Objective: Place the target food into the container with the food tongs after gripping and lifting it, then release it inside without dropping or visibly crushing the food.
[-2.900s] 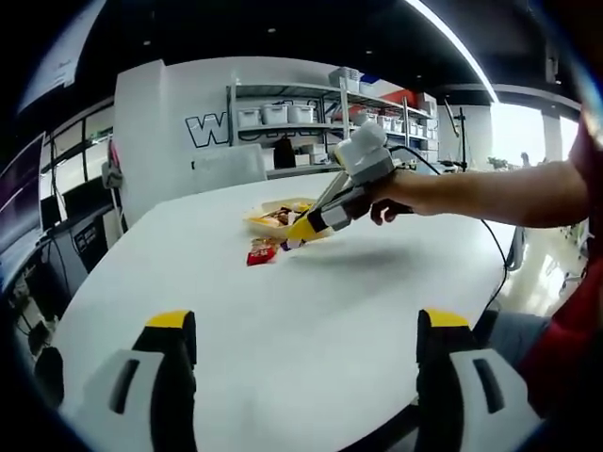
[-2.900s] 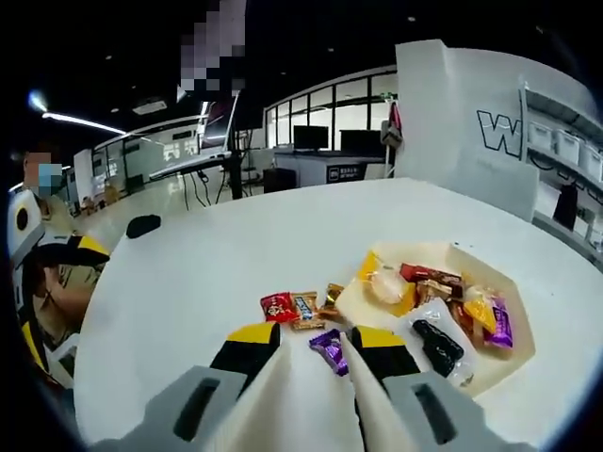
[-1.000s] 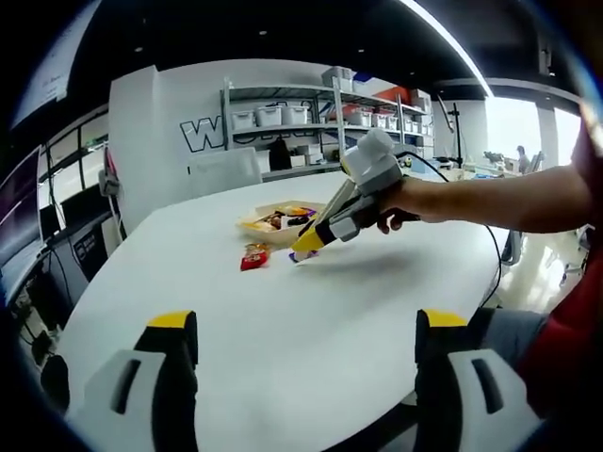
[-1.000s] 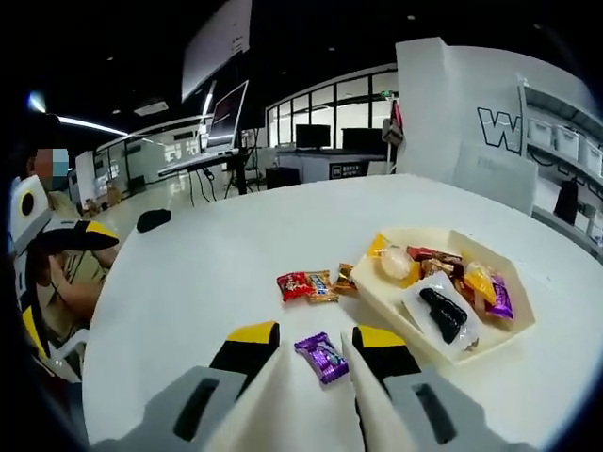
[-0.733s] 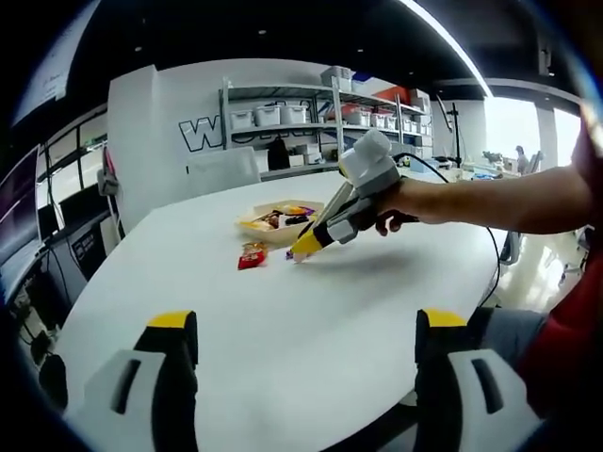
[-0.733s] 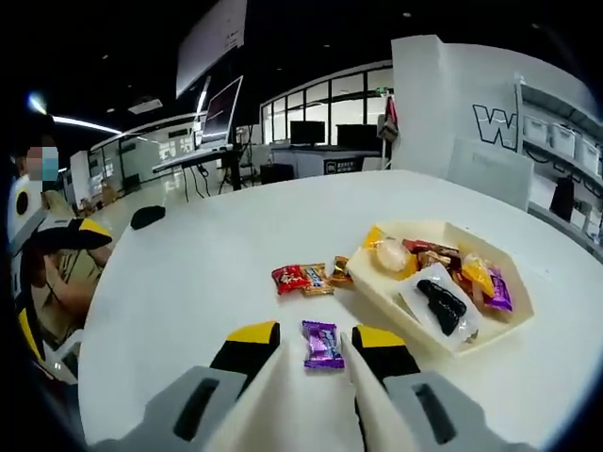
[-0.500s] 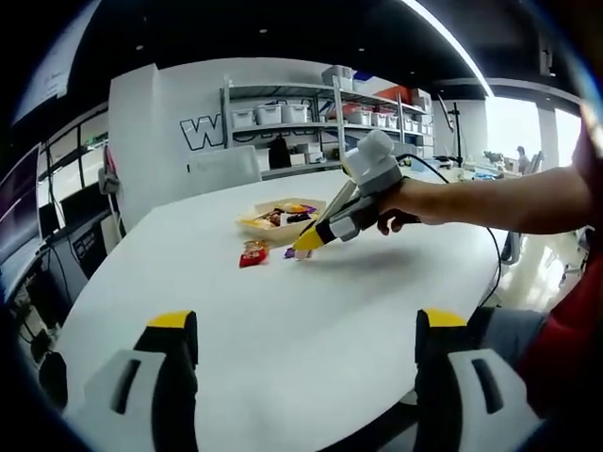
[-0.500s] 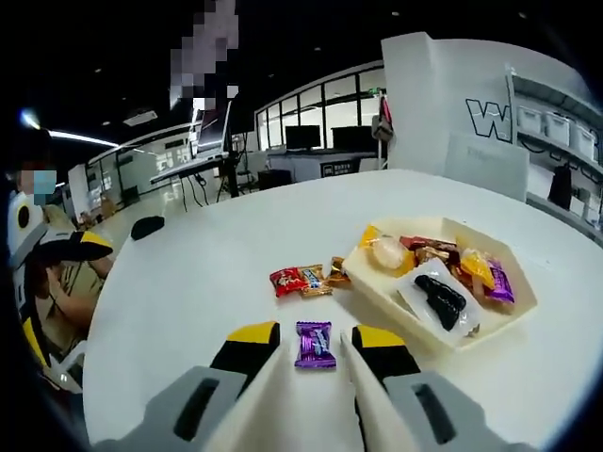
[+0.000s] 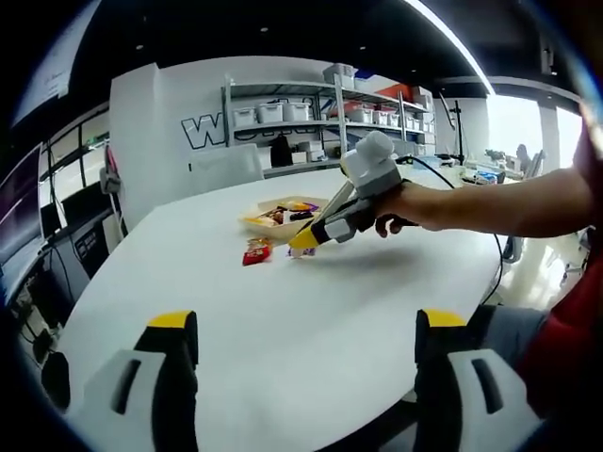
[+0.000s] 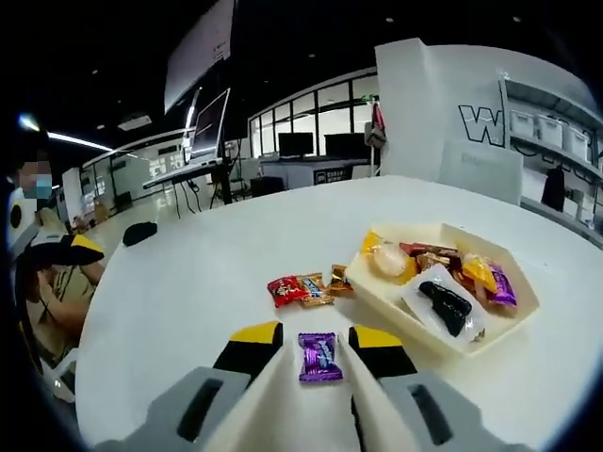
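Candy between right tool tips

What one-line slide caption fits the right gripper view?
Tongs frame a purple candy on the white table, beside a tray of wrapped sweets.

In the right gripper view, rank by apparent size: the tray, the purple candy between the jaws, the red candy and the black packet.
1. Tray, clearly largest.
2. Black packet.
3. Purple candy and red candy look about alike; the purple one is nearer the camera, so I won't rank them.
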`<action>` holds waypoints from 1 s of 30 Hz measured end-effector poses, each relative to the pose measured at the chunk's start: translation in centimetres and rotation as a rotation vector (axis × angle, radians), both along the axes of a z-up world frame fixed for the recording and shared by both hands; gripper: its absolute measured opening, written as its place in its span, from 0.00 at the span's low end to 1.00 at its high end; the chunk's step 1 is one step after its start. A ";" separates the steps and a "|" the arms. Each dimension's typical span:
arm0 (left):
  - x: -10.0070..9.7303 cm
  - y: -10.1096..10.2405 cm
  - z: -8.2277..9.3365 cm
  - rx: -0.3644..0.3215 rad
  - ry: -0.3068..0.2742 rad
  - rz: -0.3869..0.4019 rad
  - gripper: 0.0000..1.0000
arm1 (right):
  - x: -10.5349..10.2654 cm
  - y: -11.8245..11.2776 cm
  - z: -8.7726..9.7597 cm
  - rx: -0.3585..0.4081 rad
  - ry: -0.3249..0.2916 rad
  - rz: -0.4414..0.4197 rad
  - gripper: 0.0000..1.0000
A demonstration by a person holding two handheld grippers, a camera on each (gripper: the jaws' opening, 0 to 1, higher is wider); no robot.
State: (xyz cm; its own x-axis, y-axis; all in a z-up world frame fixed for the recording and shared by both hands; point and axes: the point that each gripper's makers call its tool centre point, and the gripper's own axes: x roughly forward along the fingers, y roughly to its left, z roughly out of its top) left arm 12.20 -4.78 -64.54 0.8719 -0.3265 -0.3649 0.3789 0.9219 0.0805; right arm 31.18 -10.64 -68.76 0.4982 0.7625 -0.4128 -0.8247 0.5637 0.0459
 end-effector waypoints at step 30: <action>0.0 -0.9 0.7 0.003 -0.020 -0.019 0.93 | 1.4 -2.6 5.8 0.174 0.068 -0.091 0.17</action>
State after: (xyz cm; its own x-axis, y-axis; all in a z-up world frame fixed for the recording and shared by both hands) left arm 12.16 -5.68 -63.85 0.8729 -0.3418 -0.3482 0.3943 0.9145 0.0908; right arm 32.61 -13.20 -62.99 0.5441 0.7782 -0.3136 -0.7624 0.6147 0.2025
